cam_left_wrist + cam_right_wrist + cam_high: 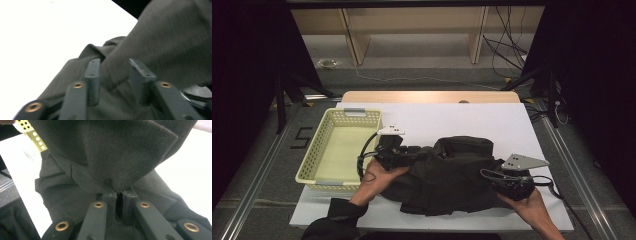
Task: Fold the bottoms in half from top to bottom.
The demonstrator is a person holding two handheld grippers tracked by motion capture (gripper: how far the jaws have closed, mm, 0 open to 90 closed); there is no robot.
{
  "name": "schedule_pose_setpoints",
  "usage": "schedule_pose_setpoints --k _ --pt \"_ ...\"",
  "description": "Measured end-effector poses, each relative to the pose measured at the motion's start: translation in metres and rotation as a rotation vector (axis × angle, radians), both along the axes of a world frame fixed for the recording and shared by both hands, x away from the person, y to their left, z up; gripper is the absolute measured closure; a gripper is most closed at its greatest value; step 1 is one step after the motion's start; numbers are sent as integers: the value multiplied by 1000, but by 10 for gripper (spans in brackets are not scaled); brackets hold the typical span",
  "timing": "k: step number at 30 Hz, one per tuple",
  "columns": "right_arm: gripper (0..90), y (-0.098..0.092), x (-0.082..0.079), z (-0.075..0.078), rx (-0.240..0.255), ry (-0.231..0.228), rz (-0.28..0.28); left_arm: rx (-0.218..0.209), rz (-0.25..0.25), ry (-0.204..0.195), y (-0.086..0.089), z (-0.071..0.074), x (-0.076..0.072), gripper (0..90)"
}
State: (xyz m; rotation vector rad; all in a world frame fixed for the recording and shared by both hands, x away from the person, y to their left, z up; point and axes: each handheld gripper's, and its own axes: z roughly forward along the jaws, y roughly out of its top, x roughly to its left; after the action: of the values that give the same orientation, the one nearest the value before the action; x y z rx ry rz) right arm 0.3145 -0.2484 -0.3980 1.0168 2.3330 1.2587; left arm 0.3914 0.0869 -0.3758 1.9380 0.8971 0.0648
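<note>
The dark garment (447,172) lies crumpled on the white table (492,120), in the near middle, just to the right of the yellow basket (324,150). The right gripper (507,182) is at the near right corner of the cloth, and in the right gripper view its jaws stand almost together, clamped on a fold of the fabric. The left gripper (404,155) is at the left edge of the garment, beside the basket; in the left gripper view its jaws stand partly apart with a ridge of cloth between them, and I cannot tell for sure if the pads really press on it. This is the main risk: if the left side is lifted with a weak bite, the fold may slip out and the garment will hang only from the right gripper. The thin pinch on the right can also slide off under the weight. A loose part may catch on the basket rim and drag or tip it.
</note>
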Motion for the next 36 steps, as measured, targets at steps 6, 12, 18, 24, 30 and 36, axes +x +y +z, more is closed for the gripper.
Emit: schedule_pose_setpoints --k 6,12,18,24,30,36 --pt "849 -1 -1 -1 0 5 3 8 -27 22 -22 -12 18 810" --pt "836 -2 -2 -3 0 13 5 -19 -42 79 -22 -25 19 864" --pt "817 -3 -3 -3 7 19 6 -16 -56 70 -21 -31 11 891" --pt "775 -6 -4 -4 0 34 17 -6 -104 53 -24 -34 0 891" --pt "741 -12 -7 -4 11 60 25 -3 -138 66 -22 -41 -3 891" --pt "685 -18 -12 -5 -5 85 31 30 -146 88 -21 -52 -3 891"
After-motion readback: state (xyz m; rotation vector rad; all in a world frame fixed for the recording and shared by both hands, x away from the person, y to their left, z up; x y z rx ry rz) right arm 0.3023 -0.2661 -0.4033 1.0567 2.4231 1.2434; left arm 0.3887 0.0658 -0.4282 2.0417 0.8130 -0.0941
